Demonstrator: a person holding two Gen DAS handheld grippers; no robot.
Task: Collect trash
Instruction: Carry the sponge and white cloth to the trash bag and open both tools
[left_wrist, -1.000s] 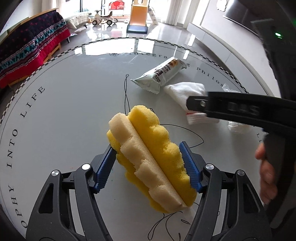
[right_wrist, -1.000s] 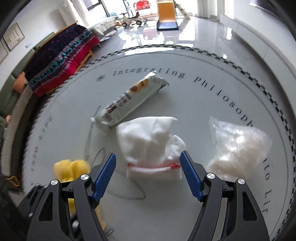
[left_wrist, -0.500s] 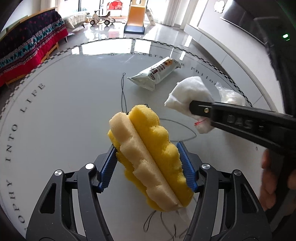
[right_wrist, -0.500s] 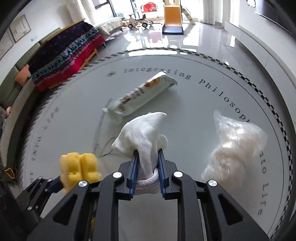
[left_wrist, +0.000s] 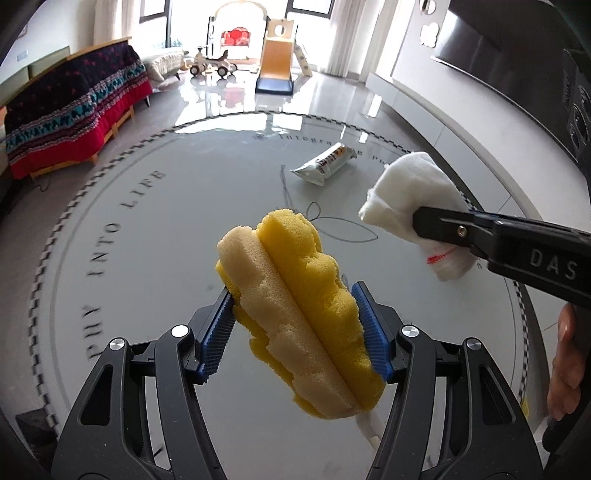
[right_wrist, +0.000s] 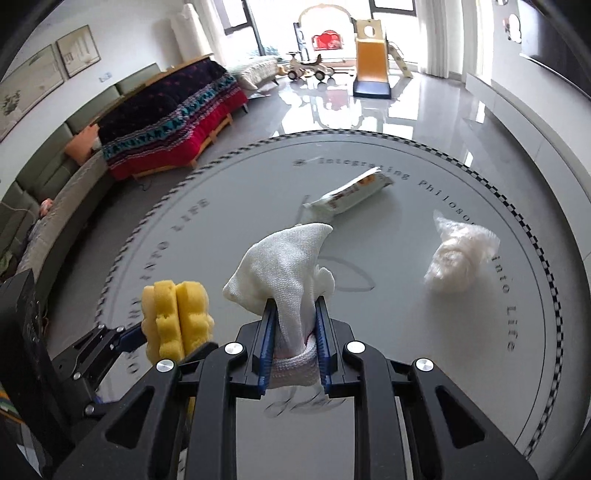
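Observation:
My left gripper (left_wrist: 293, 328) is shut on a yellow and cream sponge (left_wrist: 295, 314), held clear above the round table (left_wrist: 129, 229). The sponge (right_wrist: 177, 317) also shows at the lower left of the right wrist view. My right gripper (right_wrist: 294, 343) is shut on a white sock (right_wrist: 284, 266) with a red-stitched cuff, lifted off the table. The same sock (left_wrist: 413, 206) hangs at the right of the left wrist view. A snack wrapper (right_wrist: 349, 195) and a crumpled clear plastic bag (right_wrist: 460, 256) lie on the table farther out.
The round grey table (right_wrist: 406, 332) has lettering around its checkered rim. Beyond it are a sofa with a red and dark patterned blanket (right_wrist: 173, 118), a glossy floor and a toy slide (right_wrist: 371, 70). A hand (left_wrist: 569, 362) grips the right tool.
The right gripper closed on the white sock and lifted it off the table. Both grippers have risen and pulled back, so the table looks farther away; the sponge stays gripped.

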